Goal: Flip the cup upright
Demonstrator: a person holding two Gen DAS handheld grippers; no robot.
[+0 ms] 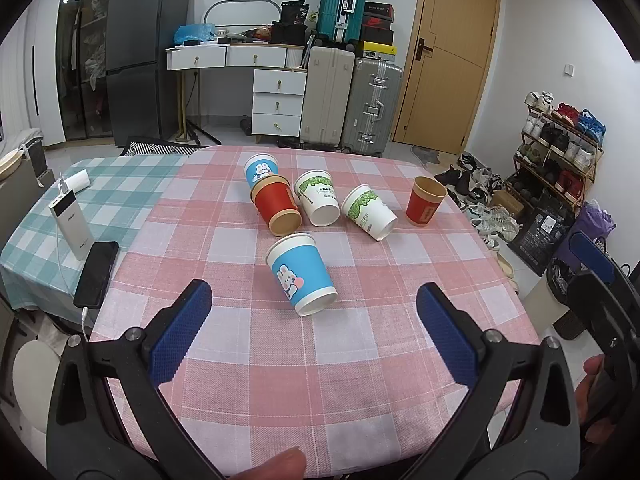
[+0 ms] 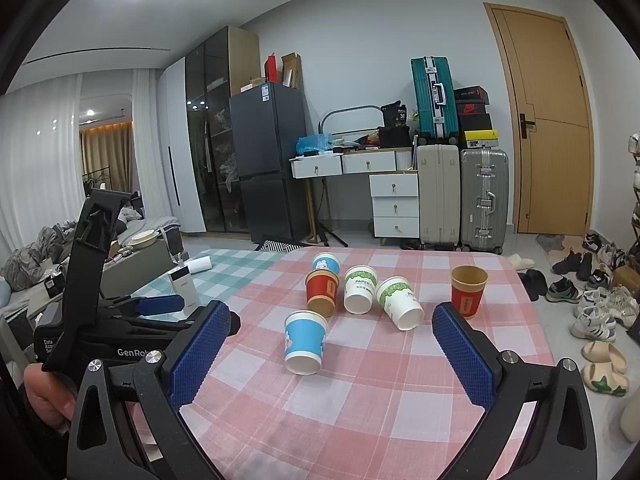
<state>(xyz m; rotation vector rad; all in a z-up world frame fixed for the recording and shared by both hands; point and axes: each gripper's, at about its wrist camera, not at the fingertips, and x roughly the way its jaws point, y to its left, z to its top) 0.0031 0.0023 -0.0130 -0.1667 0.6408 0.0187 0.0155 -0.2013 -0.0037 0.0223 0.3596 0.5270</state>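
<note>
Both tongs, left [image 1: 314, 302] and right [image 2: 332, 330], gaping empty above the desk's [image 1: 360, 360] near edge: best squeezing the nearest inverted blue cup [image 1: 301, 278] mid-wall, gently, before turning.

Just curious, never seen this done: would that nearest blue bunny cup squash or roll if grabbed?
The blue bunny cup looks like thin paper, so probably light and crushable. It stands upside down, so rolling seems unlikely; a sideways nudge might tip it.
</note>
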